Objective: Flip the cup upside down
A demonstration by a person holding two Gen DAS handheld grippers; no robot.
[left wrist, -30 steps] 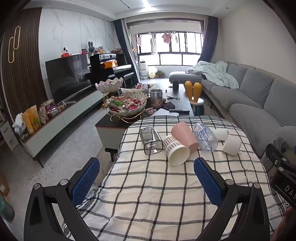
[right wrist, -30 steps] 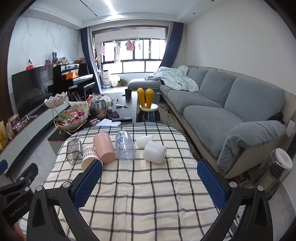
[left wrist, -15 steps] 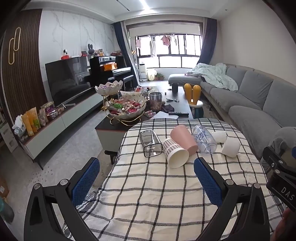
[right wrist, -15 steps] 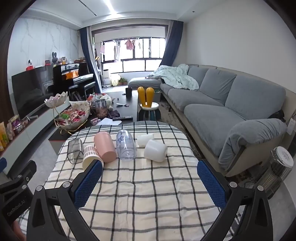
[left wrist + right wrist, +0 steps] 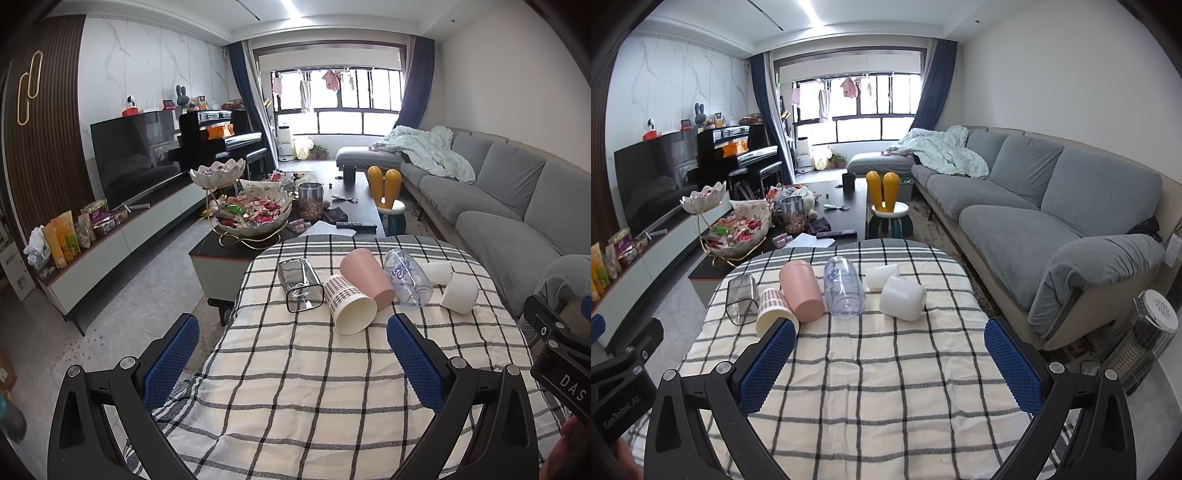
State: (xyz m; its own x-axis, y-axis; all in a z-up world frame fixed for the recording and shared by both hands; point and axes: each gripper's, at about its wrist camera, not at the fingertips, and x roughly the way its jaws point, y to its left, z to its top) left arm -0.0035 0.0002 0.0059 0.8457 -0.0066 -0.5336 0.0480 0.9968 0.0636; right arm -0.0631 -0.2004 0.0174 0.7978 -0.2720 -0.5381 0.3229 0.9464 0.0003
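Both grippers pulled back and slightly up versus 1.0 s ago: table edge and cups sit farther off in both wrist views, more bare cloth in front of the fingers.

Left gripper (image 5: 293,354): blue pads wide apart, nothing between them, above the near part of the checked tablecloth (image 5: 303,387). Right gripper (image 5: 890,360): pads wide apart as well, empty, over the near cloth. No contact with any cup.

Cups unchanged in layout since earlier frames, all lying on their sides in a row at the far half of the table:
- clear square glass (image 5: 300,284), far left, mouth toward camera
- patterned paper cup (image 5: 349,304), mouth toward camera, touching the pink cup (image 5: 365,275) on its right
- clear printed tumbler (image 5: 408,277), just beside the pink cup
- small white cup (image 5: 437,272) behind, large white cup (image 5: 460,294) in front of it, right end

Same row in right wrist view: pink cup (image 5: 801,290), tumbler (image 5: 844,291), large white cup (image 5: 903,298); paper cup partly hidden behind the left pad.

Right gripper body visible at right edge of left view; left gripper body at lower left of right view.

Behind the table: dark coffee table with tiered snack bowl (image 5: 251,214), grey sofa (image 5: 1052,206).
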